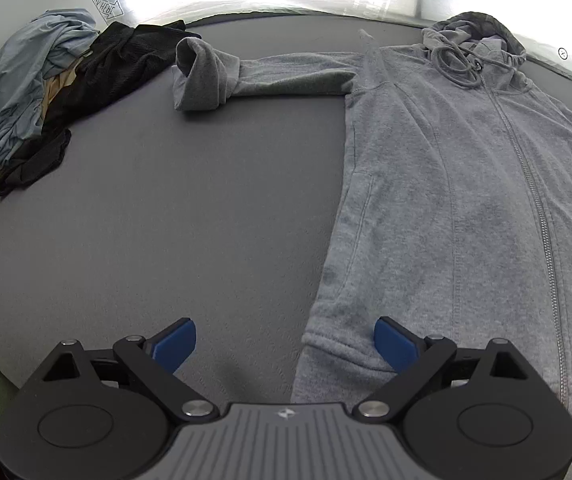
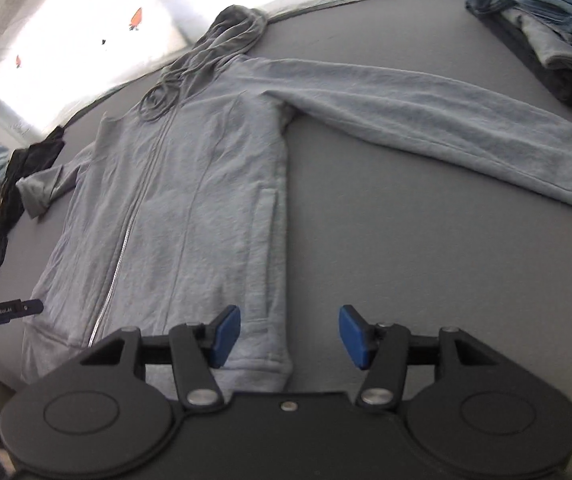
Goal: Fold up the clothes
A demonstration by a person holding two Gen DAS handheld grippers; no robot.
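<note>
I see the grey zip hoodie lying flat, front up, on the grey table, sleeves spread; my left gripper hangs wide open over its hem corner, holding nothing; my right gripper stands partly open over the other hem corner, empty; crumpled clothes sit far left; folded clothes far right.

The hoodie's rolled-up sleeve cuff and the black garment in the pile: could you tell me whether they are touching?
Apart. The left wrist view shows a strip of bare grey table between the cuff and the black garment.
</note>
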